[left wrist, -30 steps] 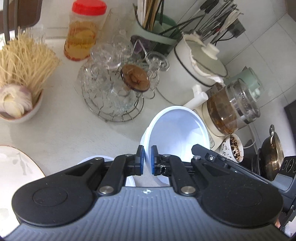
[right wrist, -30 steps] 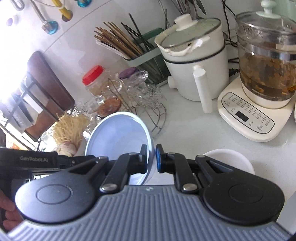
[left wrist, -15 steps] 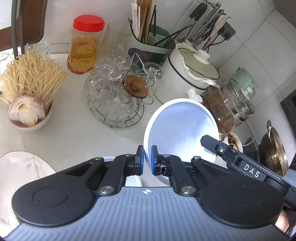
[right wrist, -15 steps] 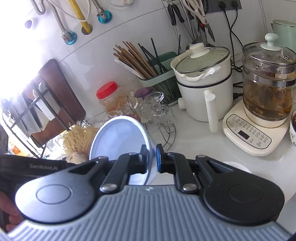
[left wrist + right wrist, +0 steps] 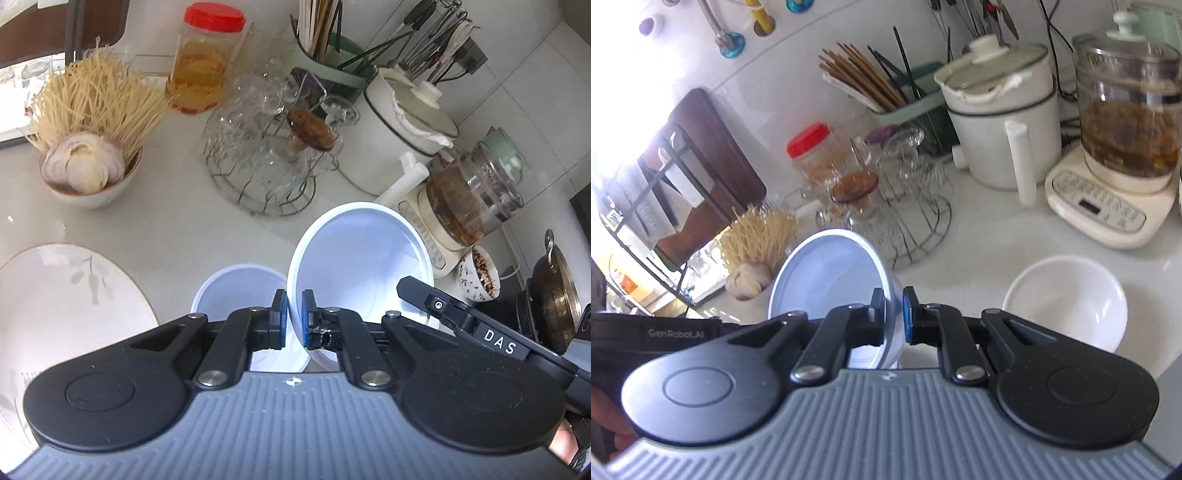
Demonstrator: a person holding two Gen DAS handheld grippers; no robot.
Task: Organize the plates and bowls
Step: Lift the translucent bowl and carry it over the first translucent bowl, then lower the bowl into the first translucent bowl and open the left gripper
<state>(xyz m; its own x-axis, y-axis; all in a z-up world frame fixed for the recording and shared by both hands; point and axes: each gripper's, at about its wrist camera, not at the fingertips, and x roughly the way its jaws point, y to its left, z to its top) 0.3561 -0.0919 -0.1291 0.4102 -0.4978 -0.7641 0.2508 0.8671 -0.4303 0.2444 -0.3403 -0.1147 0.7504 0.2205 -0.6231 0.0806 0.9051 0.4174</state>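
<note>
Pinching the same pale bowl (image 5: 360, 266) from opposite sides, the left gripper (image 5: 293, 319) and the right gripper (image 5: 894, 317) each have their blue pads closed on its thin rim, one pad inside the wall and one outside, so the bowl hangs tilted on edge above the counter (image 5: 177, 229) instead of sitting flat; two grips on one rim probably keep so light a dish from swinging or slipping while it is carried. Just left of it and lower in the left view sits a second white bowl (image 5: 236, 291), upright, and the held bowl looks lined up to be nested into it, though that is a guess. In the right view another white bowl (image 5: 1067, 301) rests on the counter to the right of the jaws. The held bowl is smooth, glossy, bluish-white, empty and clean, with a fine rim and deep sloping sides. Further left lies a large plate (image 5: 70, 299) with a faint leaf pattern. Beyond, the far side holds a wire rack of glasses (image 5: 266, 166), a red-lidded jar (image 5: 201, 62) and a white pot (image 5: 402, 144).
</note>
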